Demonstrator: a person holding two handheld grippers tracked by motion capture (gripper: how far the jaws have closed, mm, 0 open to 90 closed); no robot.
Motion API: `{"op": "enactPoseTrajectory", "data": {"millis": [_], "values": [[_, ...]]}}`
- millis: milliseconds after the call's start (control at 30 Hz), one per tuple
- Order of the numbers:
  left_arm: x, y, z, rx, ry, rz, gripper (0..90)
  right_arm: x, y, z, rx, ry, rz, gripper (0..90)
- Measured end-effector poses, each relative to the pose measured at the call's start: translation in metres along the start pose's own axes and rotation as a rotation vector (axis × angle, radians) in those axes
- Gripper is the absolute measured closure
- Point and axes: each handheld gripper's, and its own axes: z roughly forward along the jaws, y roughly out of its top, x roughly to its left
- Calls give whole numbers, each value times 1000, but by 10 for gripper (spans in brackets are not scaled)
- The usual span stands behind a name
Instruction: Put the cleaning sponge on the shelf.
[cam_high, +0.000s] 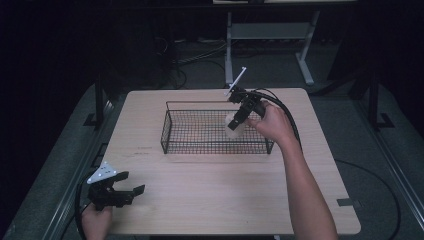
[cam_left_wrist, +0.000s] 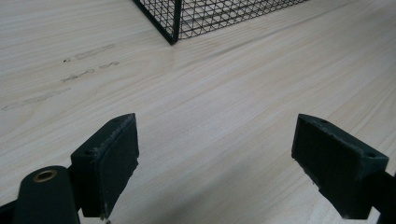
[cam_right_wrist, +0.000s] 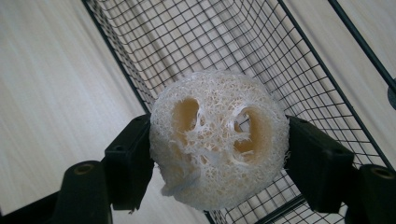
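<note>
The pale, round, fibrous loofah slice (cam_right_wrist: 218, 140) is pinched between my right tool's (cam_right_wrist: 219, 161) two black pads, holes facing the camera, and it hangs over the right end of the black wire mesh basket (cam_right_wrist: 299, 65). From the high view the loofah (cam_high: 234, 125) sits at about rim level just inside the basket's right wall (cam_high: 215, 146), not yet on the mesh floor as far as I can judge. So the right tool (cam_high: 237, 119) is clamped on the loofah, hand angled down from the far right of the basket.

I read this as the placing step: carry done, drop still to come. Next I want the loofah lower, clear of the side wires, then the pads spread so it falls free onto the mesh. It is light and springy, so it may cling to a pad or bounce; I'd release low.

My left tool (cam_high: 116, 192) waits near the front left corner of the light wooden tabletop (cam_high: 210, 195), well apart from the basket. In its own view the left tool (cam_left_wrist: 215, 163) stands wide apart with bare wood between the pads, nothing held, the basket's near corner (cam_left_wrist: 173, 28) ahead.
</note>
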Motion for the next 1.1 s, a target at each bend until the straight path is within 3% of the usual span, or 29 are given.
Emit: {"op": "enactPoseTrajectory", "data": {"millis": [167,467,633,1100], "values": [[0,0,0,-4,1,-2,136,-8,0,9,-11,-2,25,287],[0,0,0,-4,0,-1,137,-19,2,30,26,1,60,287],[0,0,-1,-6,1,1,137,-19,4,39,41,-34,68,288],[0,0,-1,-4,2,3,136,-26,-8,62,35,-7,121,287]]}}
